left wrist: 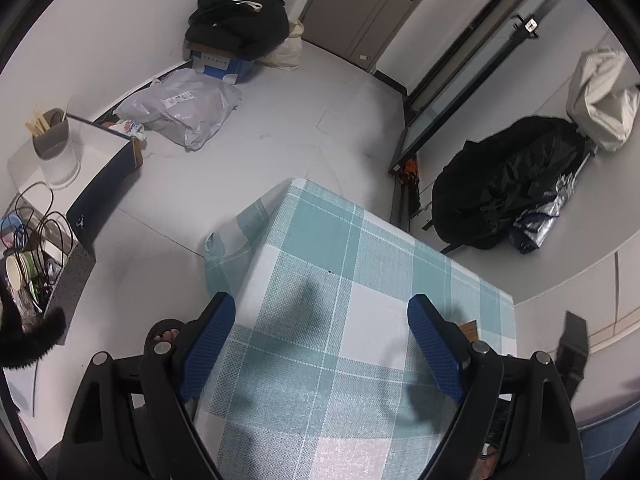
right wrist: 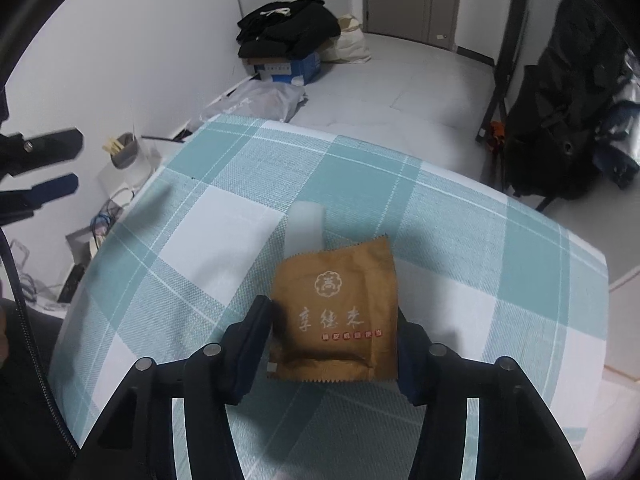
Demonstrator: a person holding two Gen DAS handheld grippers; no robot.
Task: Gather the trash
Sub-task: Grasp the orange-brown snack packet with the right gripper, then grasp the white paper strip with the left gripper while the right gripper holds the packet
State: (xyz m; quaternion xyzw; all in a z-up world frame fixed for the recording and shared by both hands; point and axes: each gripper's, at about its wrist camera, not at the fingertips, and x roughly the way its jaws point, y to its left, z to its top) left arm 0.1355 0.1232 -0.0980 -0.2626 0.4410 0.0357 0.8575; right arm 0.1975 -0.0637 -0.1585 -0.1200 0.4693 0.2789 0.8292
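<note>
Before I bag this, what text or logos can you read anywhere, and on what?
"享德来": brown packet, large pale characters.
Round emblem above them: one character, too blurred.
Red strip below: too small.
Blue box label: unreadable.
Grey plastic bag sticker: unreadable.

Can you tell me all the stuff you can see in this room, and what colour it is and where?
snack packet: one, brown, on the table between the right tool's fingers
white strip: one, white, on the table just behind the packet
tablecloth: one, teal and white checks, covering the table
black clothes pile: one, black, on a blue box by the far wall
blue box: one, blue and white, under the clothes
plastic bag: one, grey, on the floor near the box
chopstick holder: one, grey and white, on a side stand
black backpack: one, black, by the wall
paper cup: one, white and green, in a bin
left tool: one, blue pads, open over the table
right tool: one, either side of the packet
</note>
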